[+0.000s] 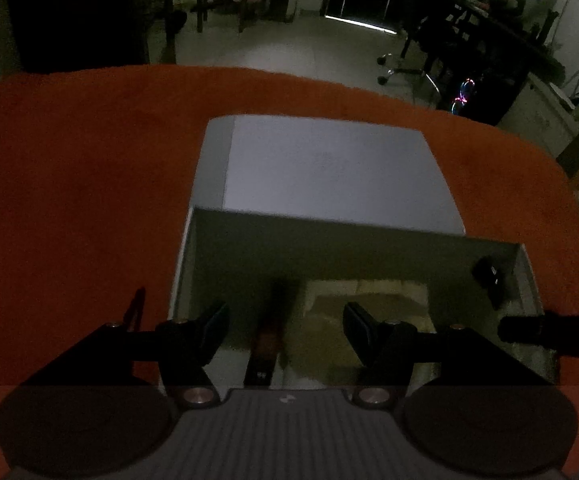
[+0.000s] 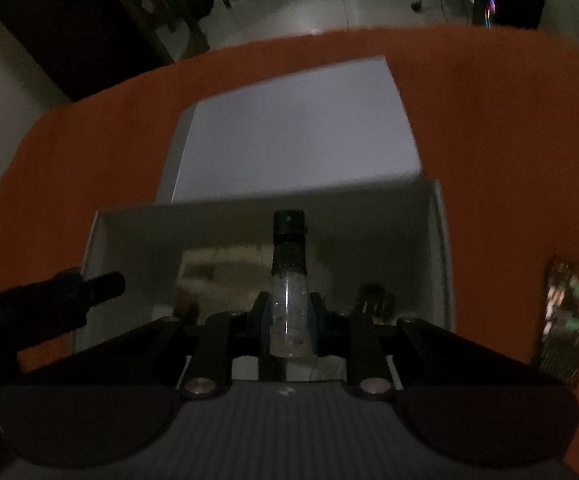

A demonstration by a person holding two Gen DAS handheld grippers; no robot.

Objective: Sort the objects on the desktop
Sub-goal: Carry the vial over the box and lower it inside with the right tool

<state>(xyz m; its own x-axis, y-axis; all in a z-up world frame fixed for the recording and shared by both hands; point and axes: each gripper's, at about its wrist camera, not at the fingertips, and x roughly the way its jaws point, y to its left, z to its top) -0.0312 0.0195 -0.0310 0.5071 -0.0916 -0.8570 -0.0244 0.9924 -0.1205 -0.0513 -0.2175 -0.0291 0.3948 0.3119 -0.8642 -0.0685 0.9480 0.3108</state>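
I'm holding my right gripper (image 2: 289,320) clamped on the clear vial (image 2: 288,312) above the open box (image 2: 441,240); left gripper (image 1: 285,328) hanging wide, empty. Lowering before release is safest.

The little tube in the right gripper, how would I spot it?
Find the orange table cover, then the open white box on it. Just above the box, the right gripper pinches a small clear tube with a dark ribbed cap that points away from the camera. Nothing else nearby is see-through; the flat patterned strip lies outside the box.
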